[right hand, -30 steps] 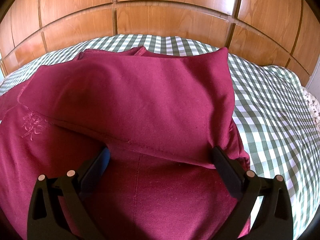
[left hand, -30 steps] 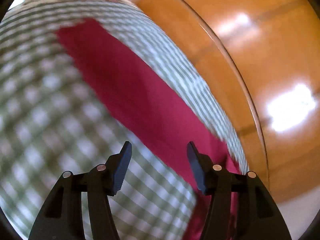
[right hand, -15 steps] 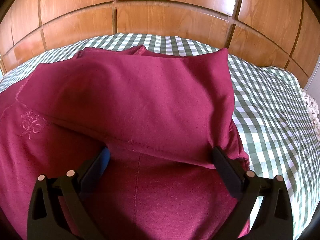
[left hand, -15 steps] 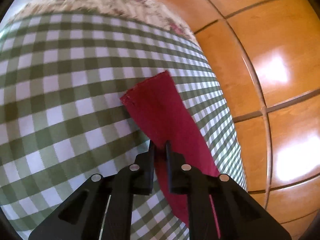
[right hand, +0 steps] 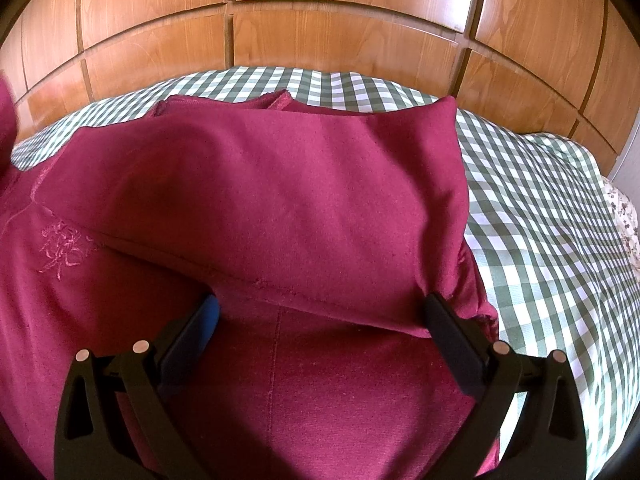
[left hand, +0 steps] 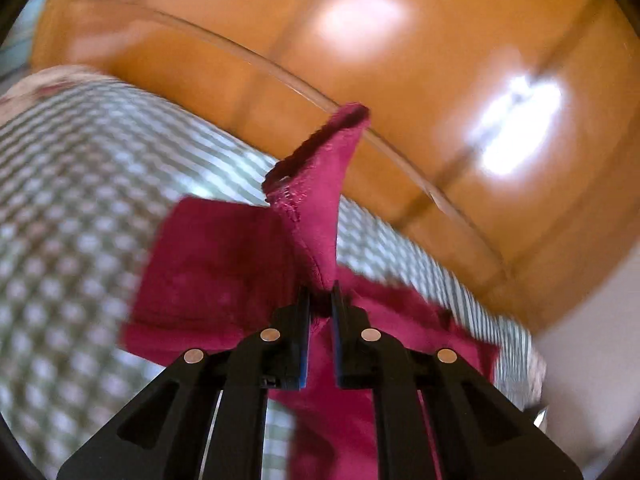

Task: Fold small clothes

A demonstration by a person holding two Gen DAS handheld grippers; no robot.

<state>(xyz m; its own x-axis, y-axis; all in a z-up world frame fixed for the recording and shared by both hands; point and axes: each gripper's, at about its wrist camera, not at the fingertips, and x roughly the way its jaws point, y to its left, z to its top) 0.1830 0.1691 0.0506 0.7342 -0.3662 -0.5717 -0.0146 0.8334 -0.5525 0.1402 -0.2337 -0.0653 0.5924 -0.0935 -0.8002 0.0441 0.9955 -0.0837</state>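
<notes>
L gripper [left hand: 320, 300] now clamped on a corner of the maroon garment [right hand: 280, 208] and lifted off the bed: 0.5 s ago it was pinching the sleeve strip lying flat on the checked sheet [left hand: 80, 208], 1 s ago its tongs were apart above it. Now the pinched end [left hand: 320, 208] stands up toward 12 o'clock, hem edge showing at the tip, w/ a flap of cloth hanging at 9 o'clock below it. L view is motion-blurred, so the gripper is prob mid-swing. Judgement: sleeve pick-up done, carry-over onto the body is the step in hand.

R gripper [right hand: 320, 320] unchanged across all 3 moments: tongs wide apart, resting on the garment body, holding nothing. 1 folded panel lies across the body from 10 to 2 o'clock; its lower hem runs between the 2 fingertips. Embroidered mark [right hand: 64, 248] at 9 o'clock.

Edges & room: garment's R edge sits near 3 o'clock in R view, w/ bare checked sheet beyond it out to a floral bedding edge [right hand: 624, 216] at far right. Wooden headboard panels [right hand: 320, 36] close the 12 o'clock side, near the garment's far edge, so little room that way. Free space for laying the fold is on the garment itself & toward 3 o'clock.
</notes>
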